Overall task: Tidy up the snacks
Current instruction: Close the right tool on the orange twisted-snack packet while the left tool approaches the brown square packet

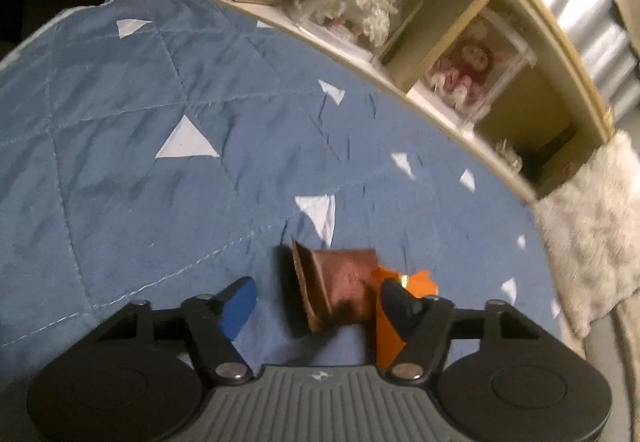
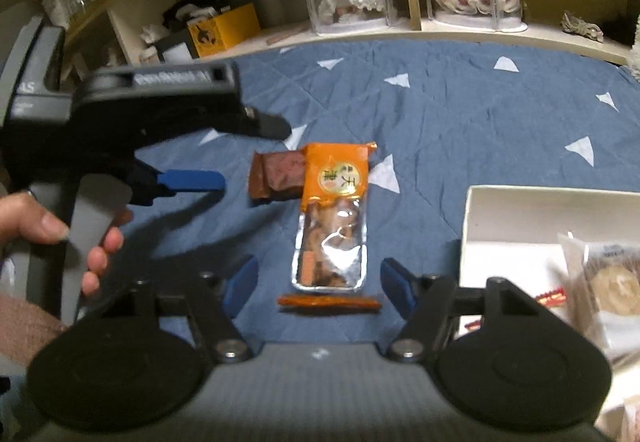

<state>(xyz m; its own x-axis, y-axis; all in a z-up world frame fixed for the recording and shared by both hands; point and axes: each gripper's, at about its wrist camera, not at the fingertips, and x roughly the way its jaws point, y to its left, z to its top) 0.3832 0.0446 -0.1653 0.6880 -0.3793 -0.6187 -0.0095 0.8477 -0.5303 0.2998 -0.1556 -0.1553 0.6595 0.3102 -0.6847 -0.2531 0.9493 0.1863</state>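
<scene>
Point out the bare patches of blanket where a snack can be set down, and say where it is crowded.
Free: the blue blanket between the orange snack packet and the shelf, and the stretch above the white box. Crowded: the middle, where the brown packet touches the orange one and the open left tongs hover beside them. The box's right side already holds snacks.

Brown packet [image 2: 278, 176] flat, just ahead of left gripper [image 2: 244, 158], touching orange-topped clear packet [image 2: 334, 218] lying lengthwise between right gripper [image 2: 316, 284] fingers.
</scene>
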